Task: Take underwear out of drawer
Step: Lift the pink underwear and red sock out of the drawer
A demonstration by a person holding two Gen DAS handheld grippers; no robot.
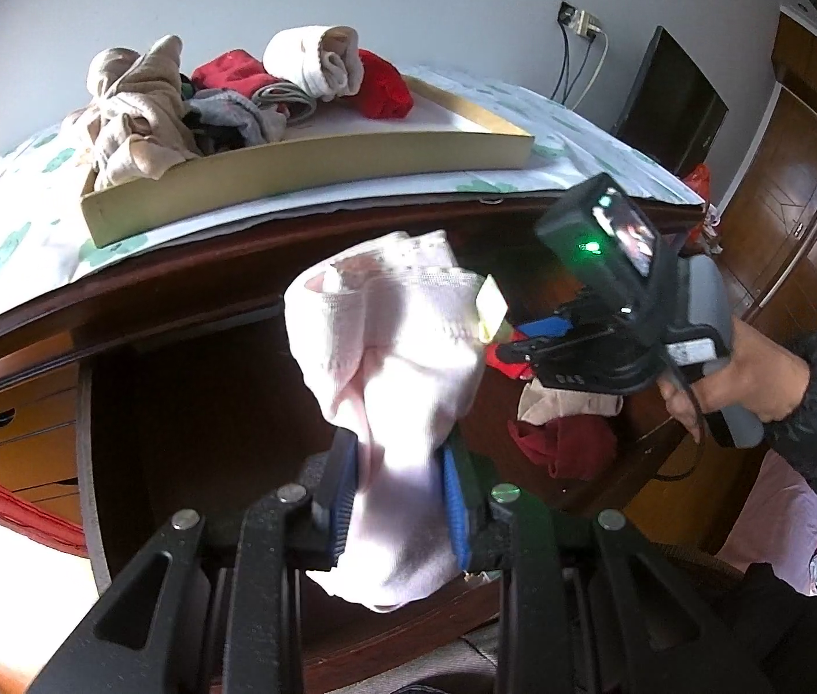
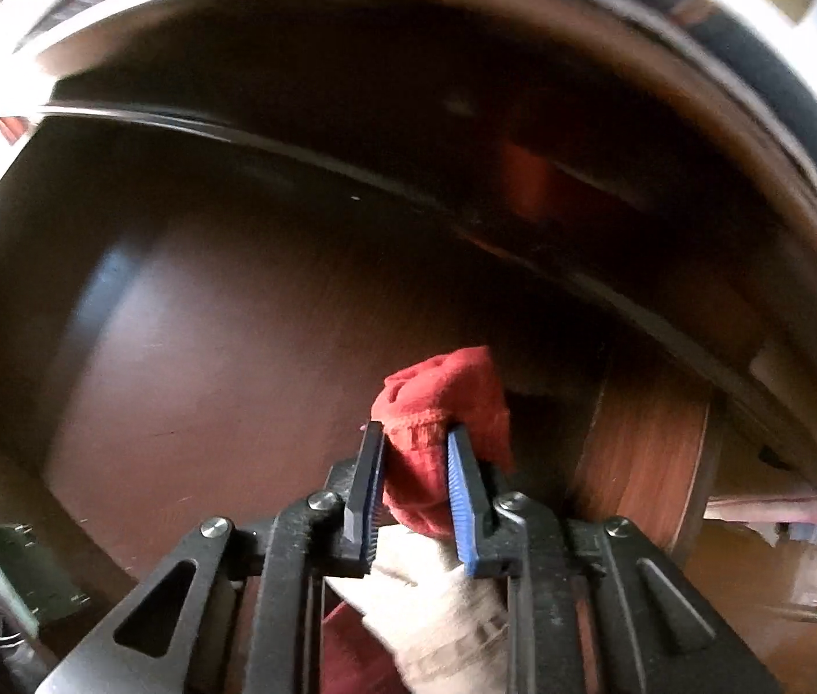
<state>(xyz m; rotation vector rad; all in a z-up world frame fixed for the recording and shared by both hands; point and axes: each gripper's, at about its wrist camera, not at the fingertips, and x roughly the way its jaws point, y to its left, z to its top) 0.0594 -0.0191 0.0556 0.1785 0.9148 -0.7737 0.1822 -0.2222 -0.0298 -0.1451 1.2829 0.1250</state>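
Observation:
My left gripper (image 1: 400, 451) is shut on a pale pink piece of underwear (image 1: 391, 347), which stands up out of its blue pads above the open dark-brown drawer (image 1: 206, 405). In the right wrist view my right gripper (image 2: 415, 434) points down into the drawer (image 2: 206, 347) and is shut on a red piece of underwear (image 2: 443, 393). A beige piece (image 2: 437, 607) lies just under it. The left wrist view shows the right gripper (image 1: 515, 341) at the drawer's right end, over a beige piece (image 1: 565, 405) and a dark red piece (image 1: 570, 445).
On the dresser top, over a green-patterned cloth (image 1: 15, 231), sits a shallow yellow box (image 1: 293, 168) holding several pieces of clothing. A dark screen (image 1: 674, 98) stands at the back right, with a wooden door (image 1: 796, 202) beyond. A person's hand (image 1: 755, 376) holds the right gripper.

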